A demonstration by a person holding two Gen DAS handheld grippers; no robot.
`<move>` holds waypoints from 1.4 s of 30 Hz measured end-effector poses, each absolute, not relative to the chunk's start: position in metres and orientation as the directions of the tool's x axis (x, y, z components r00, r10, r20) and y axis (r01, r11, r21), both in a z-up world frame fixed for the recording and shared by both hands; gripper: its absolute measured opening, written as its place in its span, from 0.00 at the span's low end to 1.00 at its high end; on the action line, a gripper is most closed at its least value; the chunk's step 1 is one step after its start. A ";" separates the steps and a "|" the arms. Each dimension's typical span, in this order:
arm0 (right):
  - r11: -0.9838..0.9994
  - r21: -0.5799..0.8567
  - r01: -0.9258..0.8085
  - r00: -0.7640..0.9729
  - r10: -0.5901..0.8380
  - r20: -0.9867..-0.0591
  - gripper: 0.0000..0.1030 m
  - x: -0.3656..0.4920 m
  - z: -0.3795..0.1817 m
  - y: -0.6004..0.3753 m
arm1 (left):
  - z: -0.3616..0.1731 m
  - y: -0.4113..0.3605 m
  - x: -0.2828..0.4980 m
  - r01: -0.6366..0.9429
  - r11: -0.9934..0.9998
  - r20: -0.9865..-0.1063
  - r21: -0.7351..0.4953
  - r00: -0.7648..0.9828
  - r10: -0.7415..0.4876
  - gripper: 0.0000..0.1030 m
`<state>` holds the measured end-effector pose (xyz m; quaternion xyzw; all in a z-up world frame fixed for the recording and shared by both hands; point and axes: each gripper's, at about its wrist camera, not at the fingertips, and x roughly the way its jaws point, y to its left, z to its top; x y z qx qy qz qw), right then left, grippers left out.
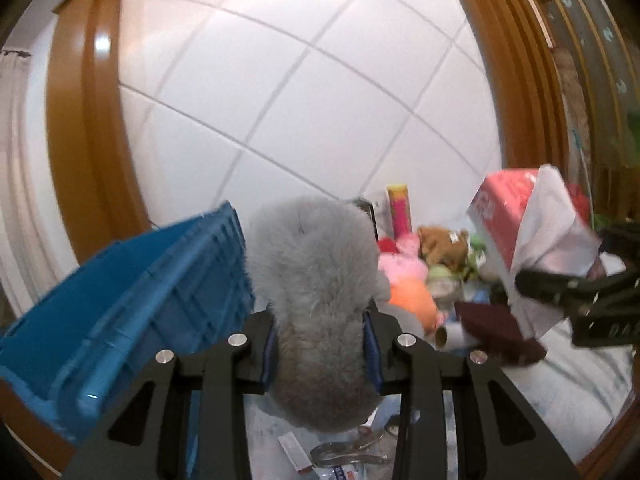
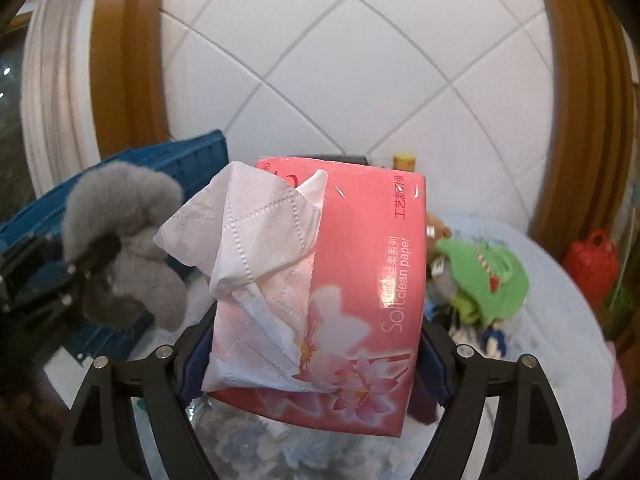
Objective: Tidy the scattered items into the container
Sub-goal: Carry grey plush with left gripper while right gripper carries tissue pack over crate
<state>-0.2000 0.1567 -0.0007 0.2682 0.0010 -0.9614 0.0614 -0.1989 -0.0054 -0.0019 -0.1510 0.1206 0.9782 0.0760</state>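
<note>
At the left edge of the tabletop stands the blue crate (image 1: 132,300), its ribbed wall toward me. Just right of it, my left gripper (image 1: 320,344) is clamped on a grey furry slipper (image 1: 316,280), which hangs in the air above the table beside the crate. Further right, a heap of soft toys (image 1: 420,264) lies at the table's far edge against the white tiled wall (image 1: 280,80), a dark red cloth (image 1: 500,332) in front of it. On the right, my right gripper (image 2: 316,364) grips a pink tissue pack (image 2: 360,280) with a white sheet (image 2: 256,232) pulled out, lifted clear of the tabletop.
</note>
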 end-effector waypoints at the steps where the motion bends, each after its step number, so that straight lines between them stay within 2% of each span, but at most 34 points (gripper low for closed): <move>1: -0.991 0.032 0.130 -0.853 -0.128 -0.505 0.81 -0.197 0.006 0.157 | 0.005 -0.004 -0.193 -0.173 -0.962 -0.300 0.212 -0.948 0.105 0.33; 12: -0.965 -0.031 0.261 -0.912 -0.236 -0.335 0.81 -0.159 0.077 0.138 | 0.063 -0.017 -0.140 -0.025 -0.981 -0.163 0.194 -0.987 -0.007 0.33; 14: -0.959 -0.033 0.283 -0.910 -0.258 -0.324 0.81 -0.157 0.082 0.132 | 0.072 -0.027 -0.132 0.008 -0.982 -0.140 0.191 -0.989 -0.035 0.27; 16: -0.950 -0.037 0.311 -0.906 -0.285 -0.312 0.81 -0.155 0.088 0.121 | 0.080 -0.038 -0.126 0.038 -0.982 -0.126 0.186 -0.990 -0.062 0.27; 22: -0.924 -0.050 0.380 -0.891 -0.351 -0.286 0.81 -0.167 0.098 0.074 | 0.085 -0.079 -0.142 0.107 -0.976 -0.131 0.190 -0.982 -0.133 0.27; 27: -0.917 -0.004 0.400 -0.882 -0.383 -0.275 0.81 -0.180 0.095 0.038 | 0.057 -0.102 -0.147 0.064 -0.977 -0.209 0.204 -0.972 -0.107 0.28; 28: -0.917 0.006 0.398 -0.882 -0.384 -0.273 0.81 -0.182 0.093 0.034 | 0.049 -0.105 -0.145 0.058 -0.976 -0.219 0.208 -0.970 -0.105 0.40; 29: -0.917 0.017 0.399 -0.879 -0.387 -0.279 0.81 -0.188 0.092 0.029 | 0.041 -0.107 -0.143 0.055 -0.976 -0.227 0.213 -0.968 -0.104 0.66; 31: -0.913 0.010 0.409 -0.871 -0.393 -0.296 0.81 -0.198 0.092 0.016 | 0.033 -0.110 -0.141 0.098 -0.969 -0.193 0.227 -0.971 -0.143 1.00; 33: -0.909 -0.007 0.418 -0.868 -0.397 -0.298 0.81 -0.203 0.095 0.007 | 0.024 -0.112 -0.133 0.076 -0.976 -0.169 0.204 -0.979 -0.112 1.00; 35: -0.908 -0.024 0.419 -0.871 -0.394 -0.293 0.81 -0.207 0.097 0.000 | 0.008 -0.107 -0.130 0.009 -0.980 -0.203 0.199 -0.978 -0.051 1.00; 38: -0.910 -0.026 0.413 -0.867 -0.384 -0.317 0.81 -0.216 0.092 0.004 | -0.044 -0.085 -0.137 -0.040 -0.964 -0.332 0.262 -0.942 -0.051 1.00; 42: -0.917 -0.022 0.398 -0.849 -0.359 -0.388 0.81 -0.227 0.057 0.029 | -0.123 -0.066 -0.158 -0.135 -0.979 -0.564 0.155 -0.825 0.025 1.00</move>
